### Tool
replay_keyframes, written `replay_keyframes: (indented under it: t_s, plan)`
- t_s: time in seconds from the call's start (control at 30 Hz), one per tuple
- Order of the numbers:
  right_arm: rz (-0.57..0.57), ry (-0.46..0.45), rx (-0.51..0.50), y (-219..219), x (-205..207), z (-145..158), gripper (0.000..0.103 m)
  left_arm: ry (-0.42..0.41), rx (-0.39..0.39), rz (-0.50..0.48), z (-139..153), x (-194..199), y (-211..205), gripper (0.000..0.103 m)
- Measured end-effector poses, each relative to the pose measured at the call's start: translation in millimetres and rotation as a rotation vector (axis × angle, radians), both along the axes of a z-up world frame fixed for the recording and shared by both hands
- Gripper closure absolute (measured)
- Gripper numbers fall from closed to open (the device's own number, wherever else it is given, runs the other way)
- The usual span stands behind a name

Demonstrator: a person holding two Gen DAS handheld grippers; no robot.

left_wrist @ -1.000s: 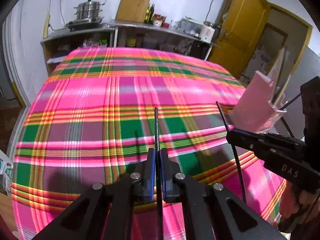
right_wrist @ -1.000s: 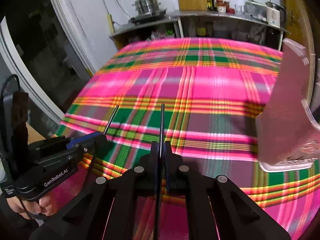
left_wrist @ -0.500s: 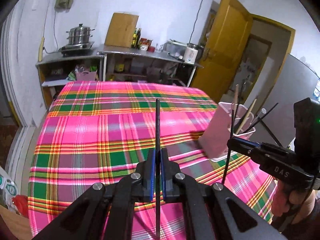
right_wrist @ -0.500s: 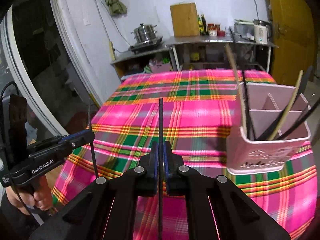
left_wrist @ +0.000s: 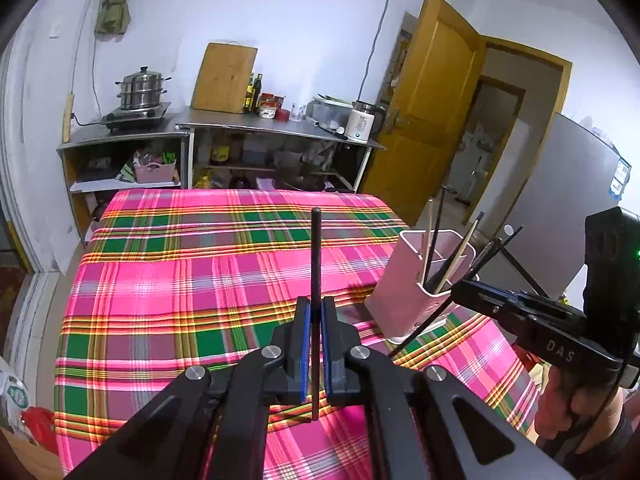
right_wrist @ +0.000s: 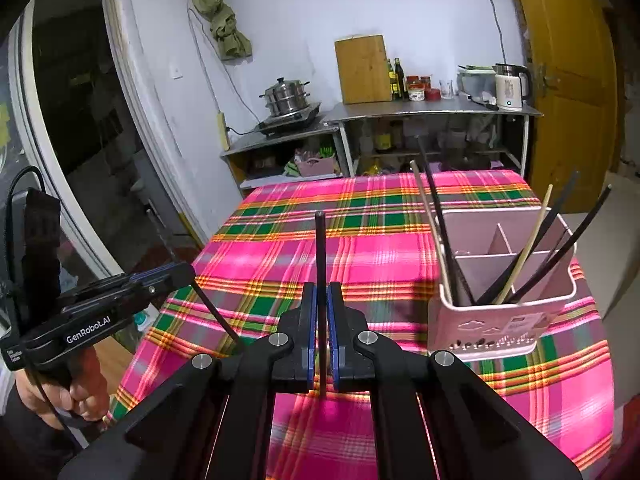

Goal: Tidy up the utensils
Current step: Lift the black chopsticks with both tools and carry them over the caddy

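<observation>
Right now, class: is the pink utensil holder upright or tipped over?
Upright: the pink utensil holder stands base-down on the plaid cloth, chopsticks leaning inside.

Two grippers [left_wrist: 315, 308] [right_wrist: 321, 292]; two held black chopsticks [left_wrist: 316, 256] [right_wrist: 320, 256]; one pink holder [right_wrist: 500, 320]

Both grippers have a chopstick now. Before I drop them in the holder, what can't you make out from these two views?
- Holder floor: both views, hidden by its walls and the chopsticks inside.
- Lower end of the left chopstick: left wrist view, hidden behind the left gripper.
- Lower end of the right chopstick: right wrist view, behind the right gripper.
</observation>
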State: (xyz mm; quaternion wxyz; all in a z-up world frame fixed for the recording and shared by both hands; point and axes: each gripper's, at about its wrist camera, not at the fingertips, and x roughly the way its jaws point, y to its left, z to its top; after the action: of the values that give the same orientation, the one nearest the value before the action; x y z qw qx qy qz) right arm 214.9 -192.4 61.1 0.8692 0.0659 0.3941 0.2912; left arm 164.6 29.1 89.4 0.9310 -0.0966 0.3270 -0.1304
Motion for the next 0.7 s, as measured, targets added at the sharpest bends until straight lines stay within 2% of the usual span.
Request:
replay_keyframes:
  t_s: [0.33, 0.7]
  plan:
    - [-0.032, -0.029, -0.005, -23, -2, 15, 0.098, 0.004, -0.013, -0.046, 11, 5, -21, 0.098]
    - [-0.132, -0.072, 0.004, -78, 1, 42, 0.098, -0.033, -0.045, -0.158, 46, 23, -74, 0.098]
